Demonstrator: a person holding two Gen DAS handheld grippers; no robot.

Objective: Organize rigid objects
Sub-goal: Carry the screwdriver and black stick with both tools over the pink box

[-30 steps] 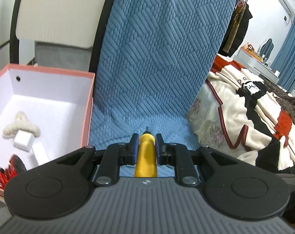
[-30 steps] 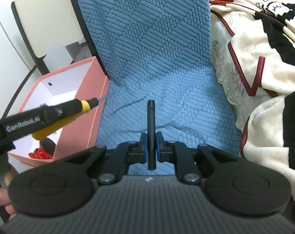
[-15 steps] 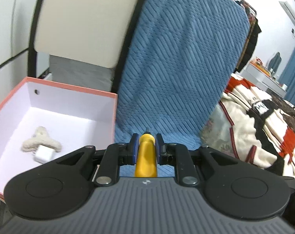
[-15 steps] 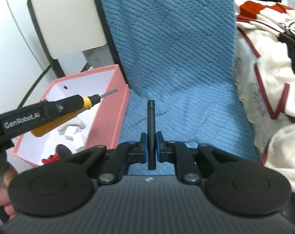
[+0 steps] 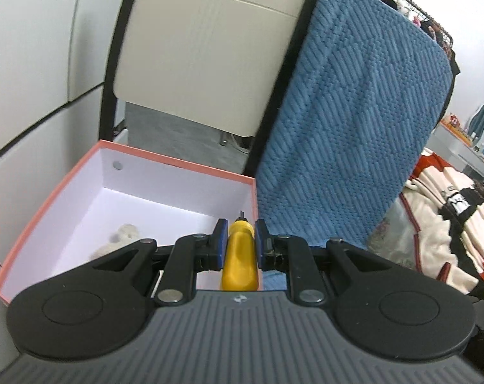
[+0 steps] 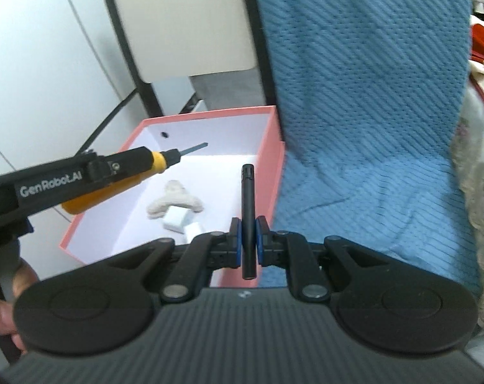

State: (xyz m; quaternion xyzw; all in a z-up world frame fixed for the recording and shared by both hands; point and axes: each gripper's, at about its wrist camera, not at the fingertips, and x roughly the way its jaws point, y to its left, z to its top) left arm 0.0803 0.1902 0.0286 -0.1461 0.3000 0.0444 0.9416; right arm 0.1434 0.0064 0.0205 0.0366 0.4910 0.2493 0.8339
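My left gripper [image 5: 238,235] is shut on a yellow-handled screwdriver [image 5: 238,260], whose tip pokes forward over the near right corner of a pink box [image 5: 181,161] with a white inside. In the right wrist view the same left gripper [image 6: 139,166] hangs over the box [image 6: 270,163], the screwdriver [image 6: 160,161] pointing right. My right gripper [image 6: 248,233] is shut on a thin black pen-like stick [image 6: 248,211], upright by the box's right wall. Inside lie a beige knitted piece [image 6: 174,200] and white blocks [image 6: 178,219].
A blue textured cover [image 5: 347,140] drapes over a seat to the right of the box. A cream chair back with a black frame [image 5: 206,48] stands behind. A patterned blanket [image 5: 447,233] is piled at far right. A hand [image 6: 5,300] shows at the lower left edge.
Both grippers have swung left and risen a little, so the pink box now sits more centrally in both views. Each grip is unchanged.
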